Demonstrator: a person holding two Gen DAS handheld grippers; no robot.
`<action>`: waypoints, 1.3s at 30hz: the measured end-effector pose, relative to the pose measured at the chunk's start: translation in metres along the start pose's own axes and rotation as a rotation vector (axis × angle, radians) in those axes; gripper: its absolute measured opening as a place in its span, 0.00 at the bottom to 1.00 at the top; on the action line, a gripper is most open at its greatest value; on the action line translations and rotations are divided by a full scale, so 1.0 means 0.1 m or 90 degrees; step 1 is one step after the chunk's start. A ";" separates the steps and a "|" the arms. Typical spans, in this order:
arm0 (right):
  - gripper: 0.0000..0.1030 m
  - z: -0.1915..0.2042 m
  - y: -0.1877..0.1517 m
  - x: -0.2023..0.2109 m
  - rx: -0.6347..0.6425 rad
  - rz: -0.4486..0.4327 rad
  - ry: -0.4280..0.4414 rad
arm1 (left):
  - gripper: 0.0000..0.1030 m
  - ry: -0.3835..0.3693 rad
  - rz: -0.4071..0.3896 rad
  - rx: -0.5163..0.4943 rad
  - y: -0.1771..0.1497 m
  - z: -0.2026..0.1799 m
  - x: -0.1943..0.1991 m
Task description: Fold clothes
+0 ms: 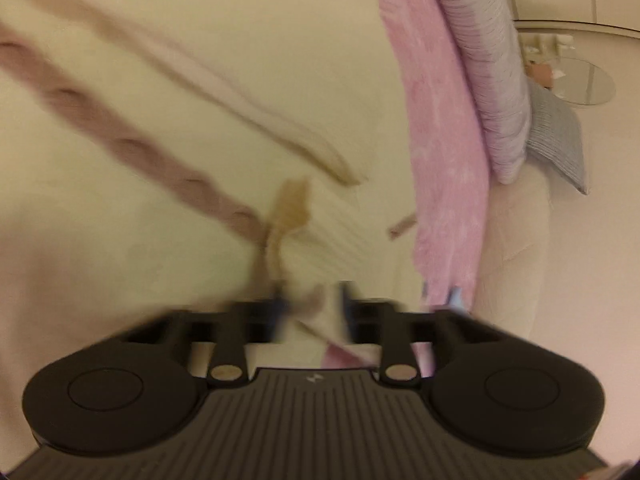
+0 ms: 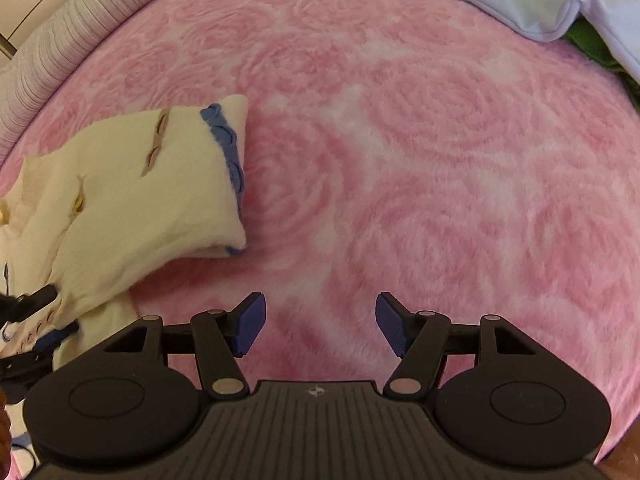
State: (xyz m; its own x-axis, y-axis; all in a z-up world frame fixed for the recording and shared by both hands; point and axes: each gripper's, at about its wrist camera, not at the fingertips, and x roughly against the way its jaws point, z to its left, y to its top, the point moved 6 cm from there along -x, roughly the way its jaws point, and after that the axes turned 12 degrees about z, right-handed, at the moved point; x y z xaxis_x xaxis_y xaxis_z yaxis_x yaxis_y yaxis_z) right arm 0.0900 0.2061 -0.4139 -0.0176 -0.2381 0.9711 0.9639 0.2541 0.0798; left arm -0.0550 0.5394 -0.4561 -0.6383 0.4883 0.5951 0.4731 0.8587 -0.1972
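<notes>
Soft, light, floppy cream knit garment with blue and brown trim (image 2: 152, 196) lying on pink rose-patterned plush bed cover (image 2: 420, 160); best pinched at hem; left gripper (image 1: 312, 308) clamped on cloth, right gripper (image 2: 320, 324) open, empty.

A bed spread with a pink rose-patterned plush blanket (image 2: 420, 152) fills most of the room. Along its edge lies a striped, ribbed pillow (image 2: 68, 40), lavender-grey in the warm light. Past the bed there is a pale floor (image 1: 600, 208) and a round glass table (image 1: 588, 80) carrying small blurred items.
</notes>
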 end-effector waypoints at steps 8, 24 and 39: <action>0.63 0.28 0.16 -0.01 0.052 0.001 0.031 | 0.04 0.090 -0.201 -0.299 0.32 -0.85 1.45; 0.63 1.09 0.05 -0.22 0.141 0.032 0.044 | 0.04 0.373 -0.292 -0.336 0.89 0.50 2.57; 0.71 1.03 -0.70 -0.07 0.098 0.050 -0.017 | 0.26 0.397 -0.177 -0.218 0.66 1.35 2.99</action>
State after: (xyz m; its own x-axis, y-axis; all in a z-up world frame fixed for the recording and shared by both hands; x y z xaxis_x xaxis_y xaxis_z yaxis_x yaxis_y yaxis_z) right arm -0.0043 0.2866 -0.4028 0.0467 -0.1877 0.9811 0.9103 0.4125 0.0356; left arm -0.2965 0.7633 -0.3957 -0.3485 -0.0044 0.9373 0.5714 0.7917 0.2162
